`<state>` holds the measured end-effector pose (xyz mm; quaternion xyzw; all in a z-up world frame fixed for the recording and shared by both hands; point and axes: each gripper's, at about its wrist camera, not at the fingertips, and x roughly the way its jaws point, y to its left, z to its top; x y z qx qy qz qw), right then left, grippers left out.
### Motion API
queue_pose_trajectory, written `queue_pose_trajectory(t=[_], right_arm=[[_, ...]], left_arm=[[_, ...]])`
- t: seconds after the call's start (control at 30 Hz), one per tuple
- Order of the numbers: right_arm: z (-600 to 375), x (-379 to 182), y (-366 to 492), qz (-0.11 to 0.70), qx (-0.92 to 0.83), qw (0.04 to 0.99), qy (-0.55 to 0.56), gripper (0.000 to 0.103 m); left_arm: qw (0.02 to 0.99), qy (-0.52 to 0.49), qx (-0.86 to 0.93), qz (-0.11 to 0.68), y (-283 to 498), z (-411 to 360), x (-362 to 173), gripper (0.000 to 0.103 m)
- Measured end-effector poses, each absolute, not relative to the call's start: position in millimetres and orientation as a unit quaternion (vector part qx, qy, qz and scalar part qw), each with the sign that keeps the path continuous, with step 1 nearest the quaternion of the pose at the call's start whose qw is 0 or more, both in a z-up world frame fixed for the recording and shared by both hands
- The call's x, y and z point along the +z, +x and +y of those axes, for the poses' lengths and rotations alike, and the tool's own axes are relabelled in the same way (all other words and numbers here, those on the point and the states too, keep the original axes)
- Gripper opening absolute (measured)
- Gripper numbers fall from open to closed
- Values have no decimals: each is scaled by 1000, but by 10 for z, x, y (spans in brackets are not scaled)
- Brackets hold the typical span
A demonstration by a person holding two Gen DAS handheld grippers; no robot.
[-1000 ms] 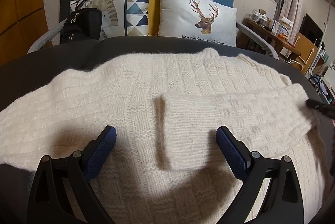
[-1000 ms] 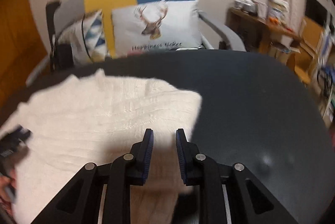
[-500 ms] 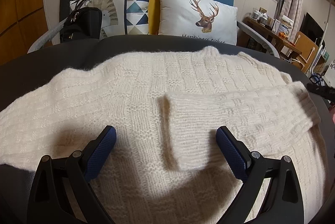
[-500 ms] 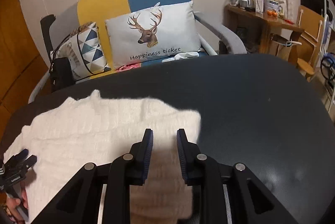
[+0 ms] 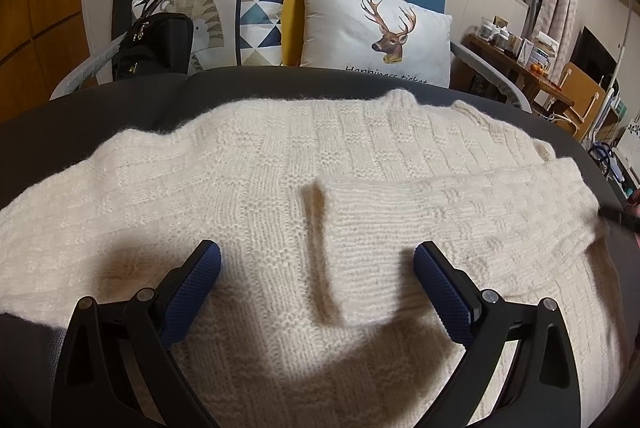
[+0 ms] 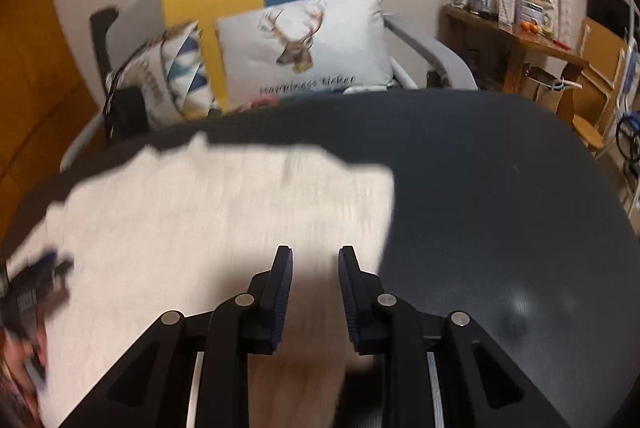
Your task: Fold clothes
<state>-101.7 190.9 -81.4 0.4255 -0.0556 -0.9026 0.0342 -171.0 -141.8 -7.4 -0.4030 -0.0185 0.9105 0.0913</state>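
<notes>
Sleeve-fold step: left gripper (image 5: pixel 316 268) spread over the sweater (image 5: pixel 224 187), right gripper (image 6: pixel 314 276) narrowly parted, grip unclear — fold the other sleeve next.

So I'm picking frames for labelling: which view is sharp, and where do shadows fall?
Left wrist view: sharp, knit texture of the sweater clear, the gripper's shadows darkening it near the fingers. Right wrist view: motion-blurred, sweater and deer pillow smeared.
</notes>
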Motion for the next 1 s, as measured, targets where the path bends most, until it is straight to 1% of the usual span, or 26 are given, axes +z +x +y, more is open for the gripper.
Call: queue_pose_trajectory(t=[0.07,0.13,0.3,0.37,0.43,0.5,0.6,0.63,0.7,0.77,0.8,0.87,1.0], right_arm=[[1880,-982,-936,-22,-890,18,454,21],[1922,-1030,-847,-8,-897,12,443,21],[1992,-891,-903,-48,-885,17,463,22],[1991,-720,-883,-84,-901,30,425,24],[1903,-635,-945,-89,-909,37,405,24],[1732,-711,-1113,-56,-902,31,427,24],[1537,-1006,-1289,-1,-886,18,464,25],[1505,-1029,-1258,17,-894,14,448,25],[1480,-1021,-1228,23,-894,4,448,25],[1448,-914,-1214,6,-887,-11,462,25],[1401,-853,-1172,-5,-891,-3,453,27],[1235,-761,-1092,-32,-906,45,421,27],[785,-807,-1062,-29,-908,95,408,27]], left_arm=[[89,-405,910,-16,-1715,-1409,-73,99],[87,-407,909,-12,-1721,-1398,-73,99],[85,-408,909,-8,-1738,-1409,-73,99],[85,-408,909,-8,-1742,-1417,-76,99],[85,-408,909,-8,-1745,-1422,-76,99],[86,-408,909,-10,-1743,-1422,-76,99],[88,-407,909,-12,-1742,-1428,-81,99],[89,-406,910,-13,-1740,-1430,-83,99],[89,-404,910,-16,-1737,-1434,-85,99],[89,-404,910,-17,-1735,-1437,-87,99],[90,-404,910,-18,-1733,-1437,-86,99],[90,-404,910,-19,-1729,-1436,-84,99],[89,-407,909,-19,-1732,-1437,-77,99]])
